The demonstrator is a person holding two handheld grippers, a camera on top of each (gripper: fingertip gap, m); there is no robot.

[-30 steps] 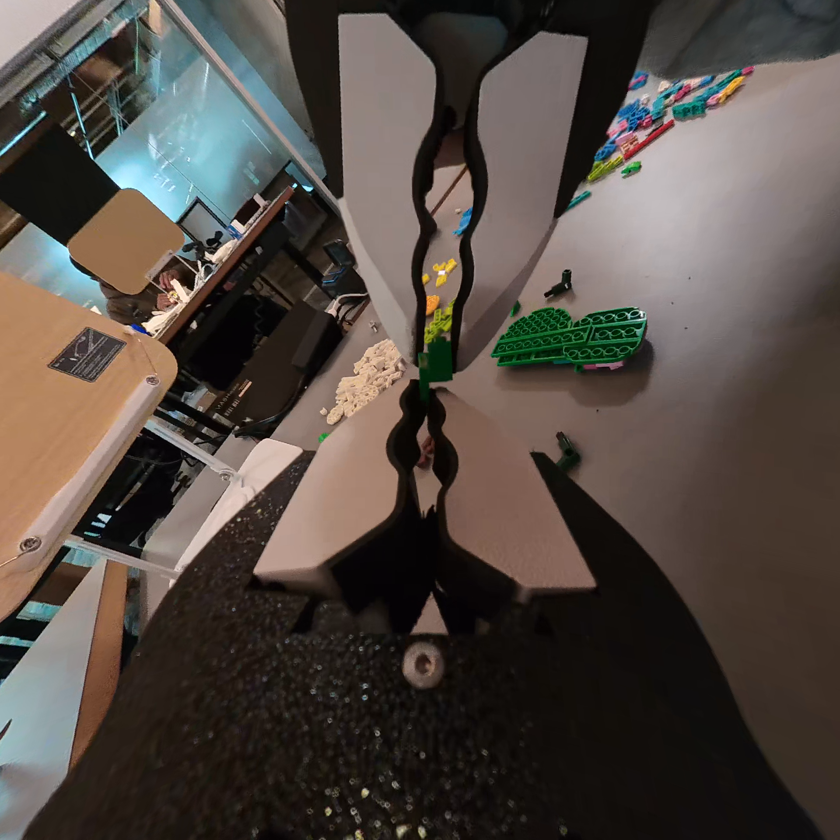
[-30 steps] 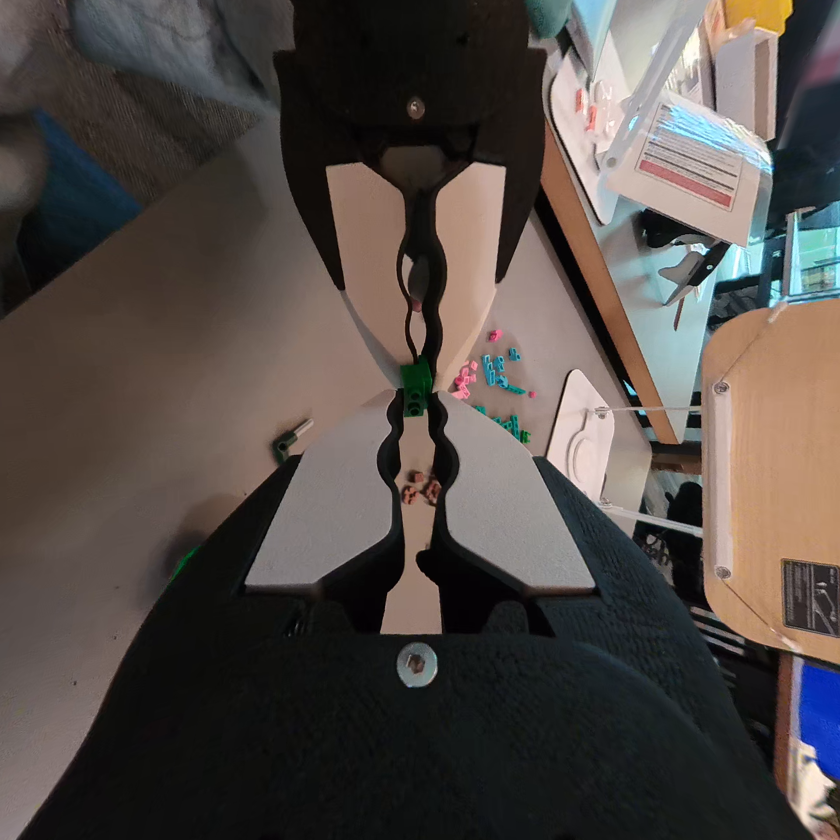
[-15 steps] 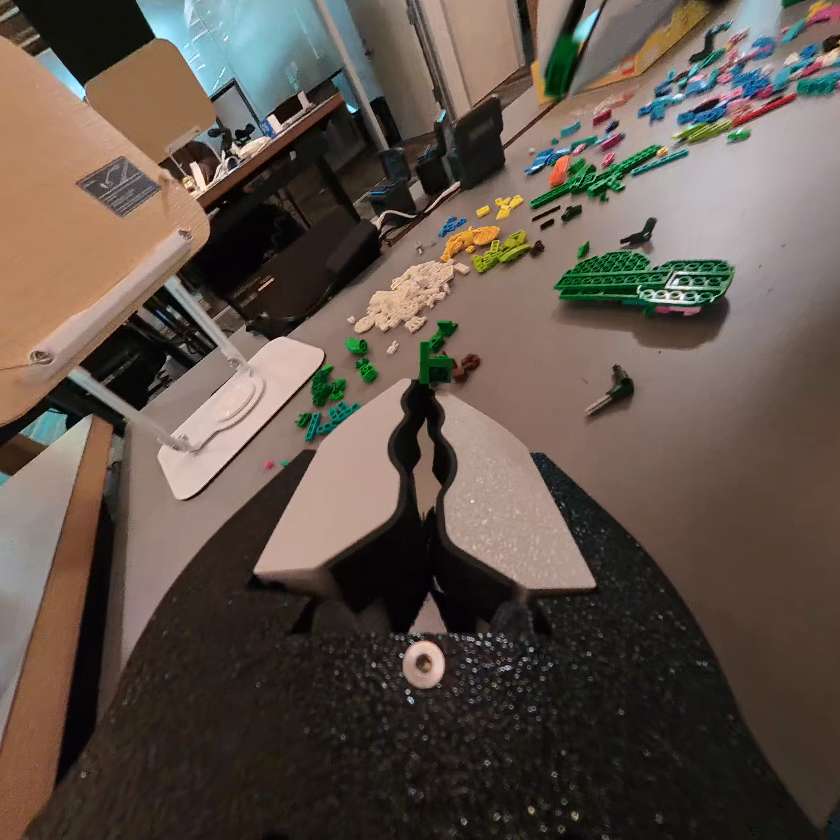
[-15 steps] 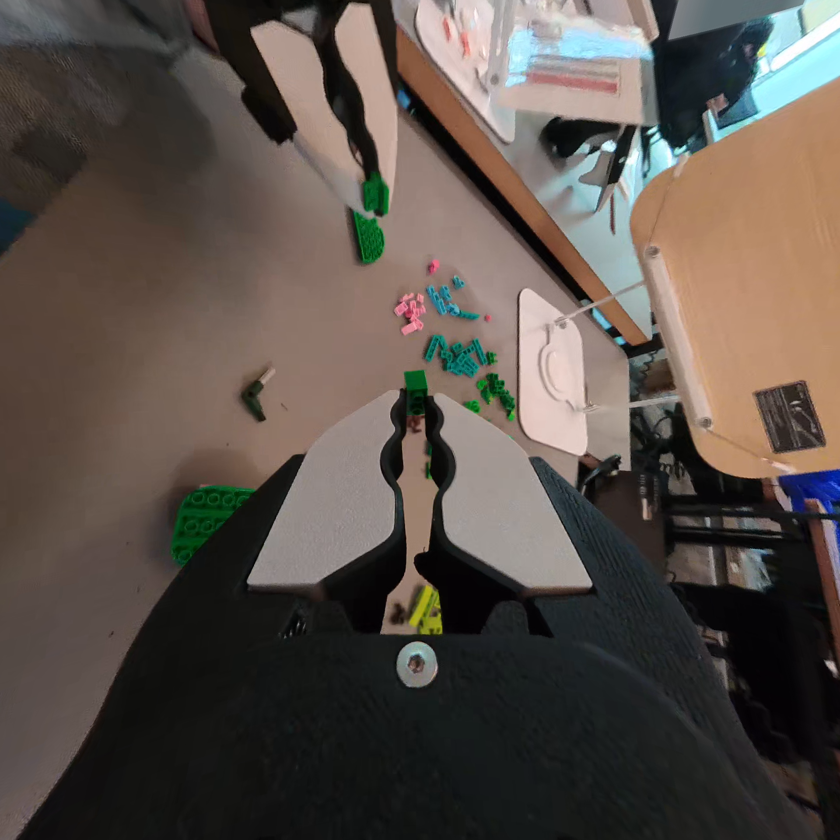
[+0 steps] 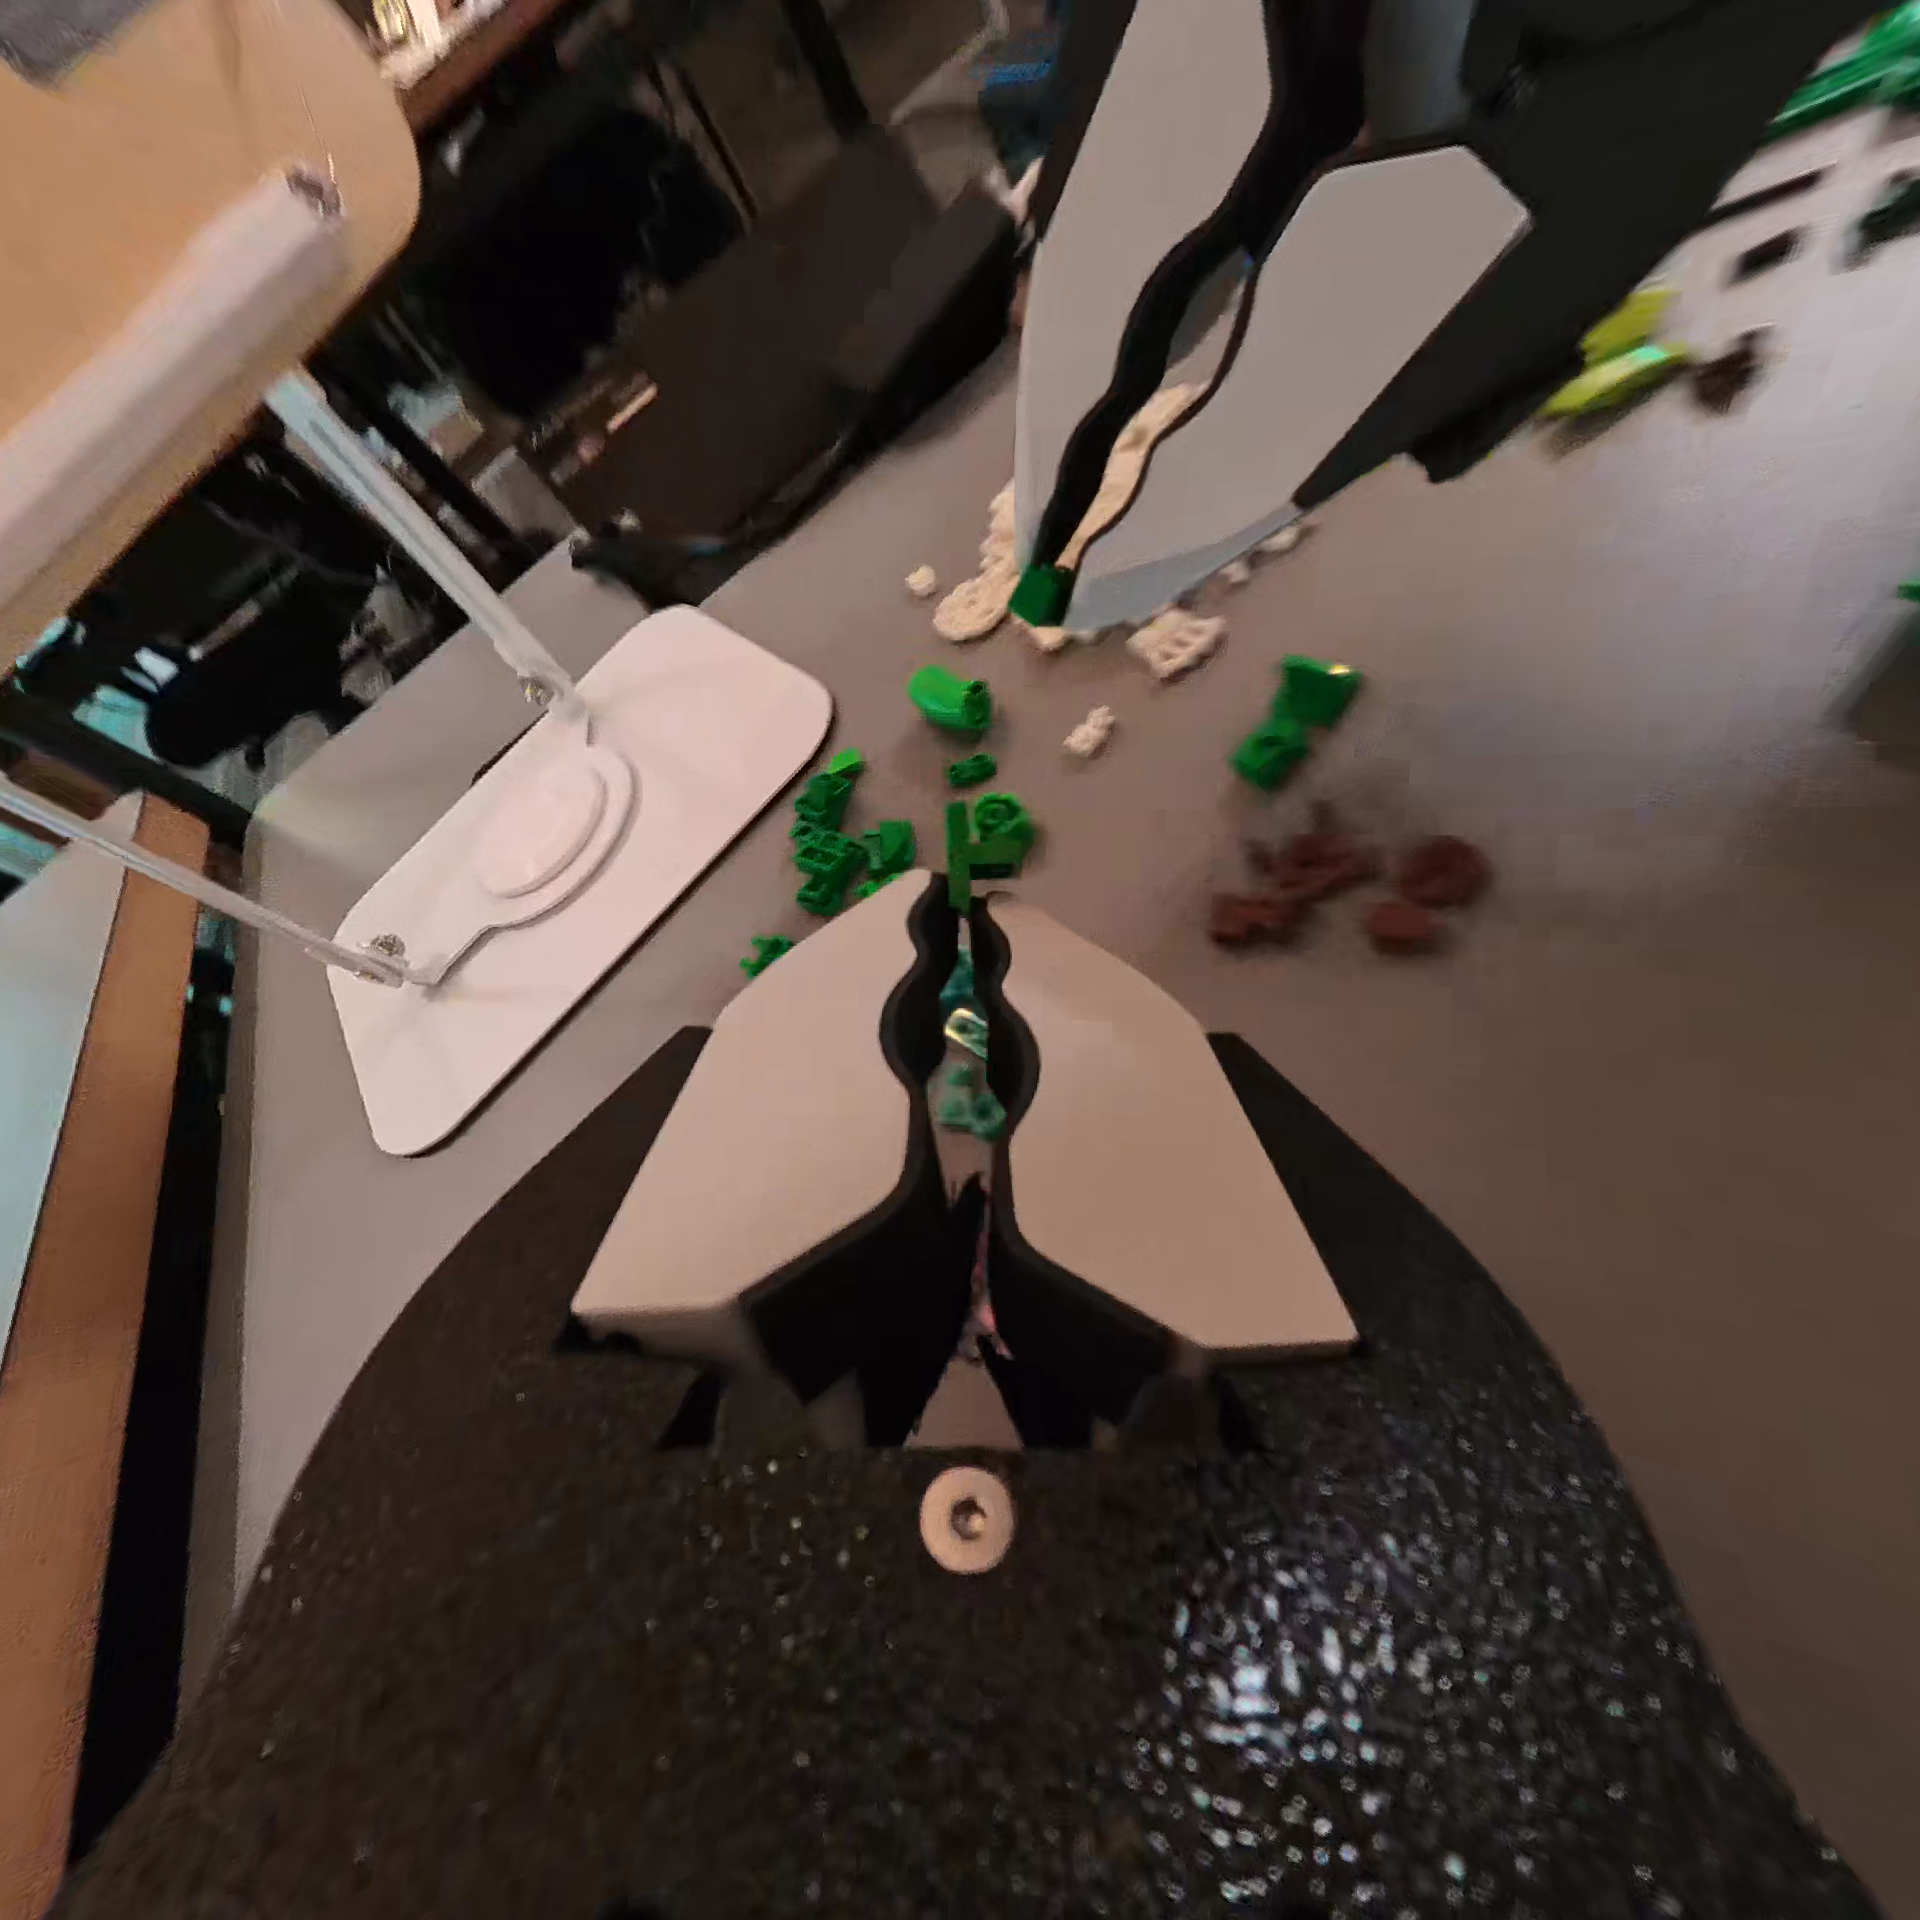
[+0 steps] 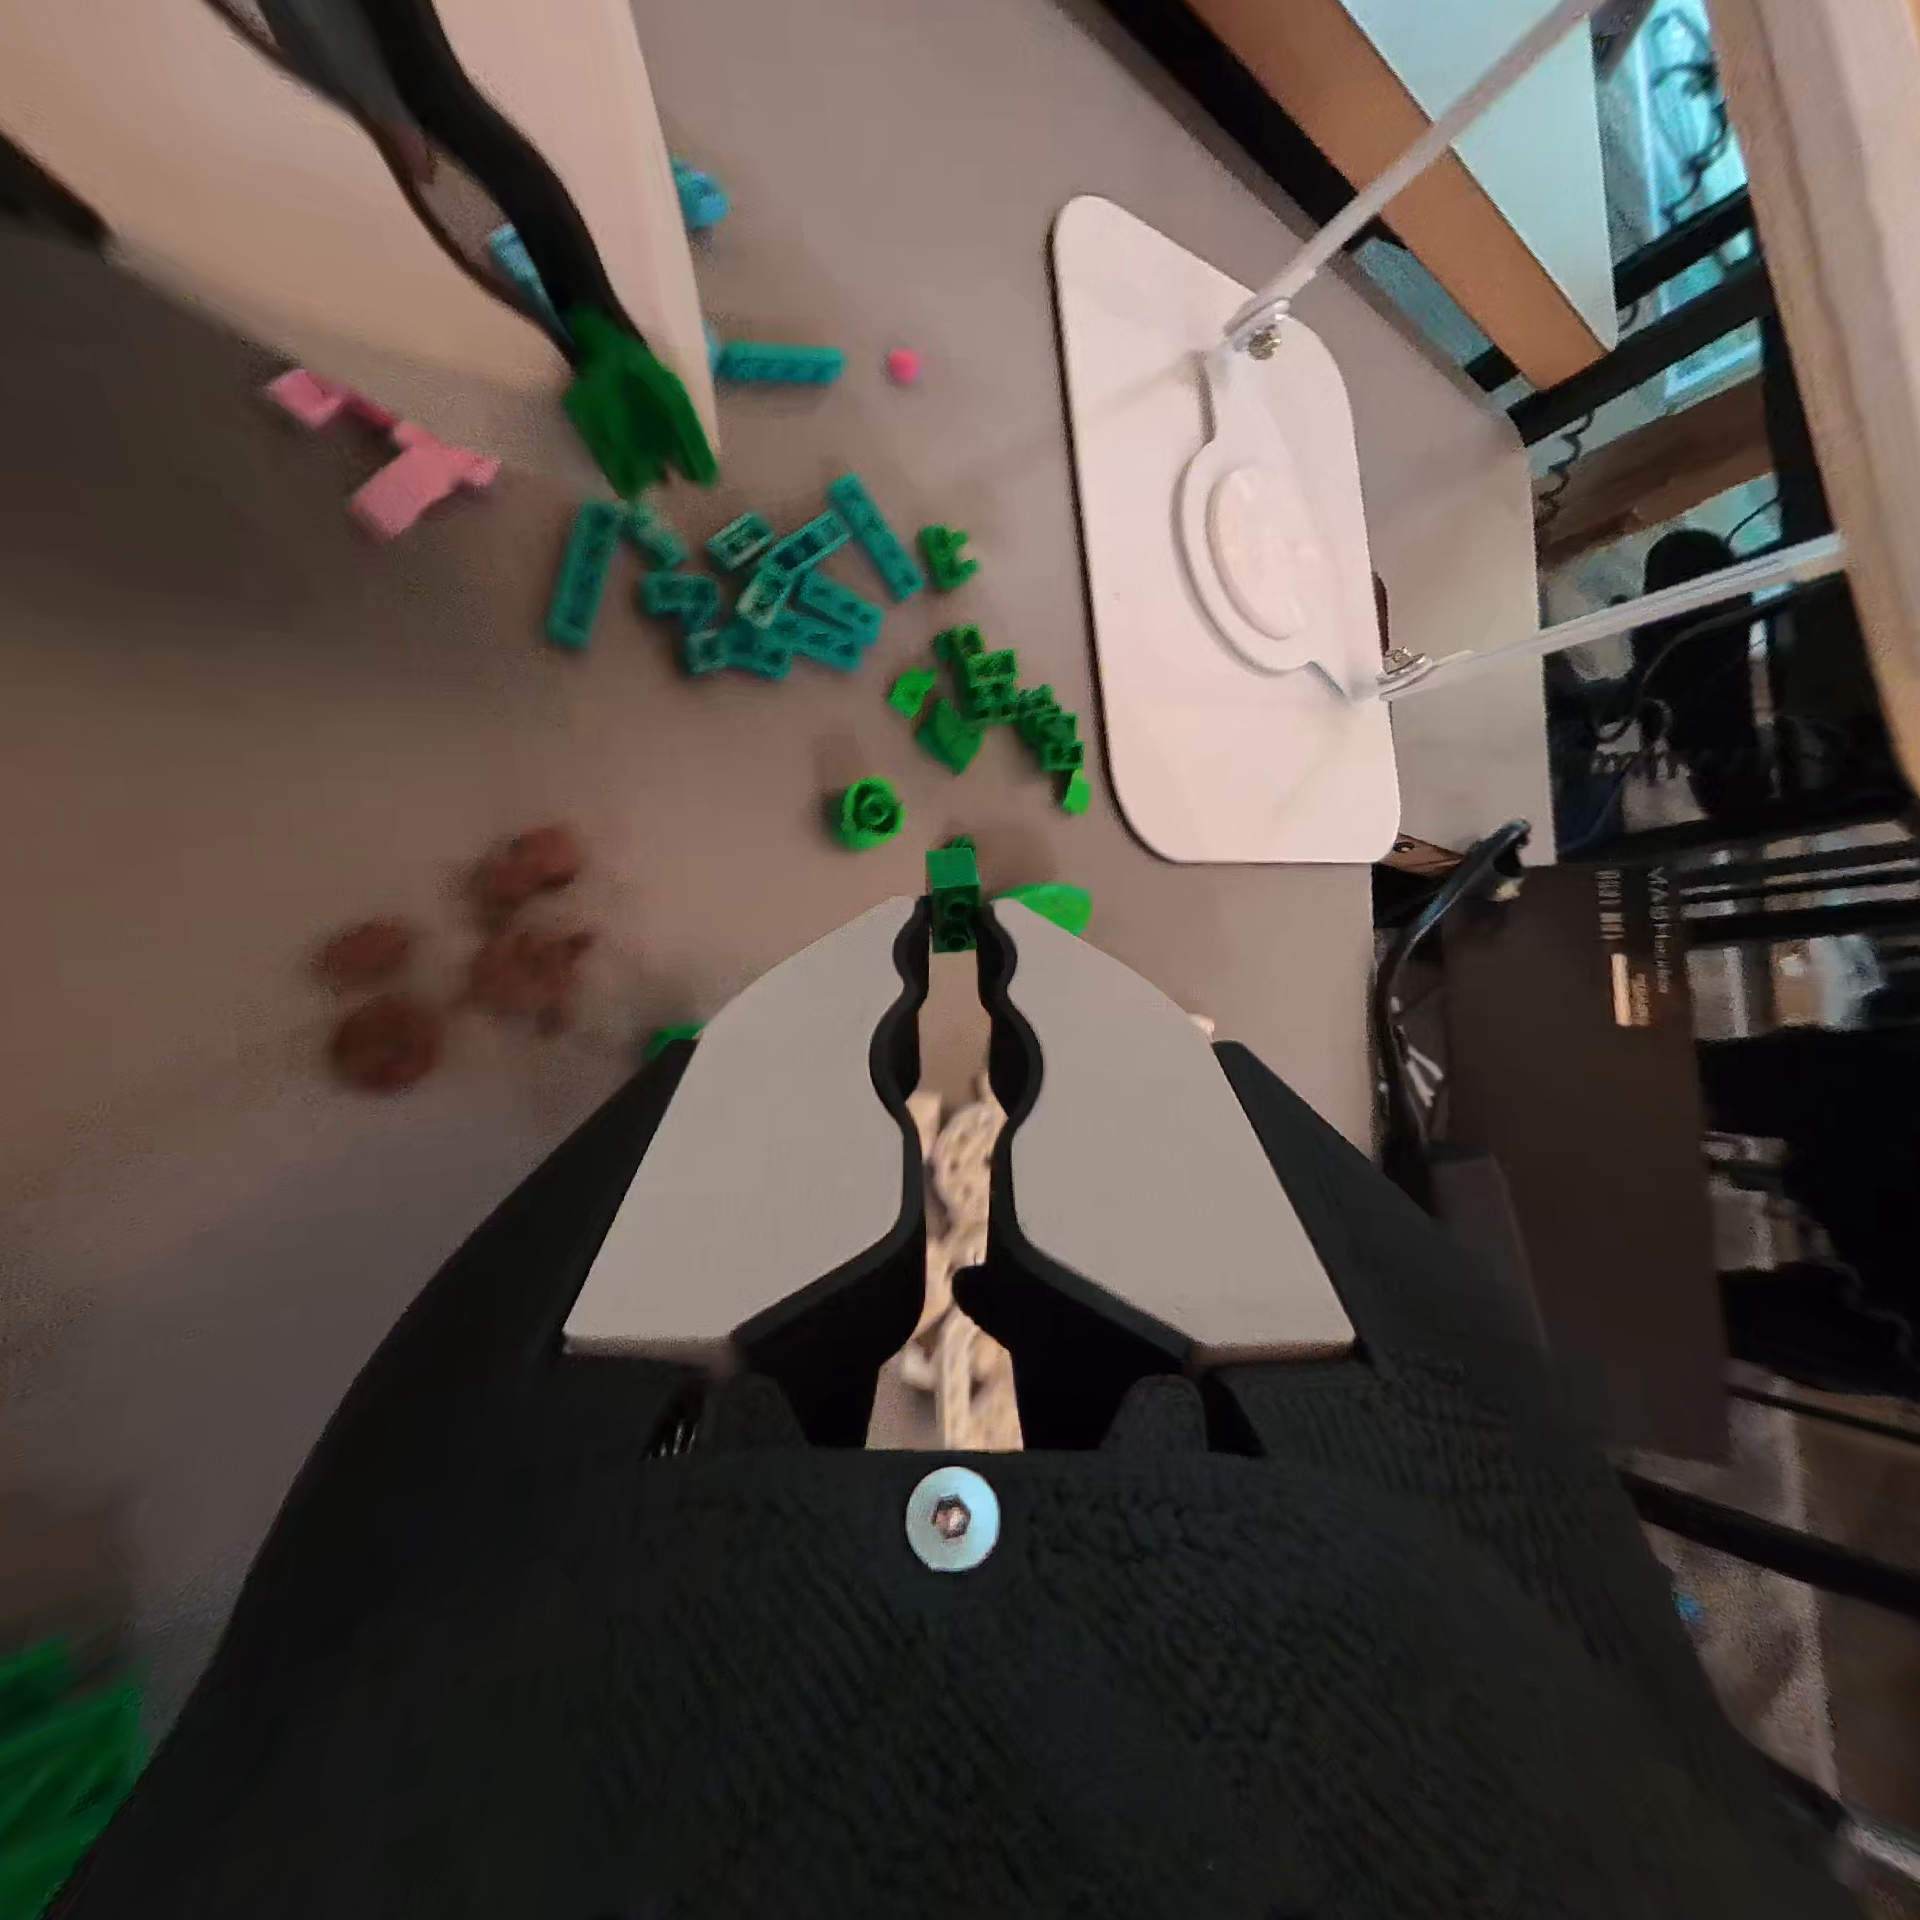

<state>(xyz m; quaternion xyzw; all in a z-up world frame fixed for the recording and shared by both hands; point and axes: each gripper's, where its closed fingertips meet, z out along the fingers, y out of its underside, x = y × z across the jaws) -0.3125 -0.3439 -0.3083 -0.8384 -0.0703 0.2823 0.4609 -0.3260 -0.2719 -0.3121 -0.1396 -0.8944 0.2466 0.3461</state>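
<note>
Left tool (image 5: 964, 902): nearly closed, tips pinching a thin green bracket piece (image 5: 971, 857) above the grey worktop (image 5: 1558, 1039).
Right tool (image 6: 954, 914): narrowly parted, pads pressed on a small green brick (image 6: 954, 896).
Below them: loose green pieces (image 6: 997, 696), teal pieces (image 6: 748, 592), brown pieces (image 5: 1340, 883), cream pieces (image 5: 1174, 639).
White stand base (image 6: 1247, 520): beside the green pieces.
</note>
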